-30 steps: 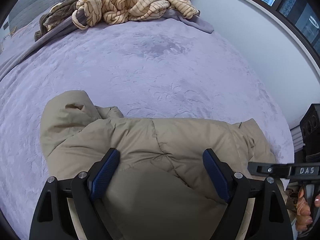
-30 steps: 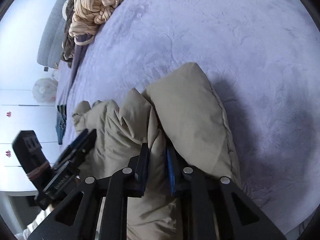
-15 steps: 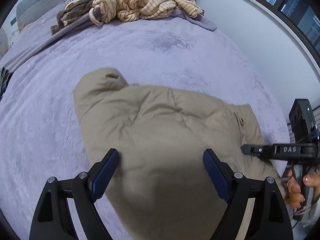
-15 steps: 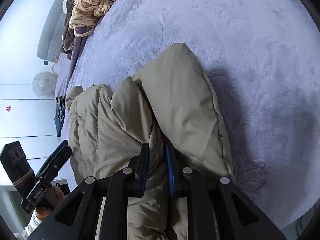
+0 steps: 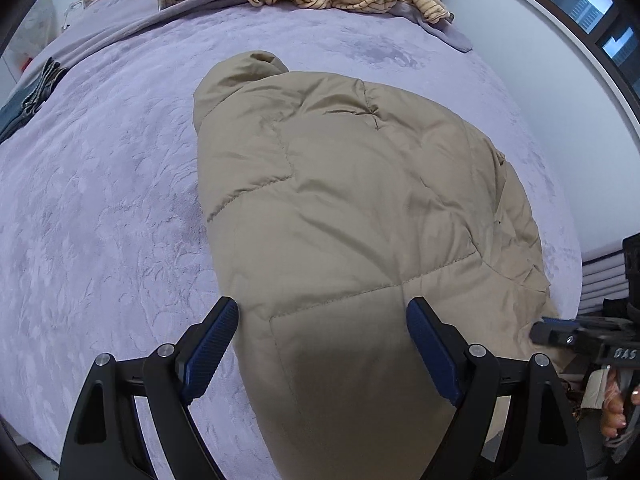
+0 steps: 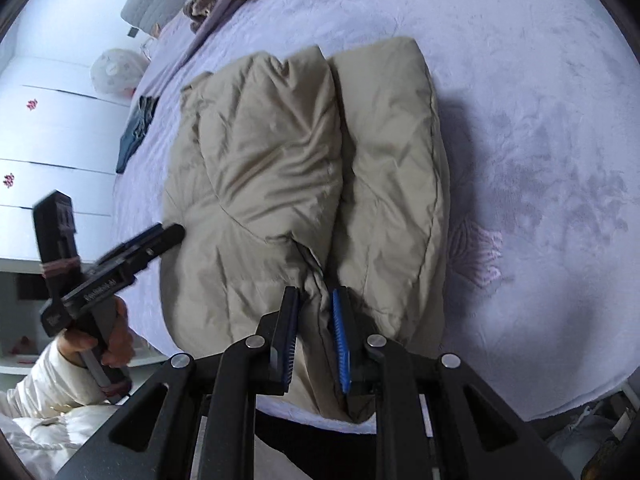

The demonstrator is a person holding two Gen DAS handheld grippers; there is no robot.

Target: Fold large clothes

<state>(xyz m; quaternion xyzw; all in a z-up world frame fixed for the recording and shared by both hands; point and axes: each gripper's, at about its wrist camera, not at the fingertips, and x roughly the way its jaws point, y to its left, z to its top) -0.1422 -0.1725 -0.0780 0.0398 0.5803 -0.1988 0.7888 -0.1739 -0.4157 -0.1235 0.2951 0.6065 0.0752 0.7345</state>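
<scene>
Overhanging bed (image 6: 540,80) edge: jacket (image 6: 280,152) hem in right tool (image 6: 314,300).

Both wrist views steeply downward, close — shared coat (image 5: 360,200) (opposite ends).

Soft daylight, fisheye warp, both views

Light from window (image 5: 596,8) at 1 o'clock; jacket (image 6: 320,168) throws soft shadow toward 3 o'clock on bedspread (image 6: 540,100). Corners vignetted black, edges curved. Left gripper (image 6: 160,236) motion-blurred; no glare.
</scene>
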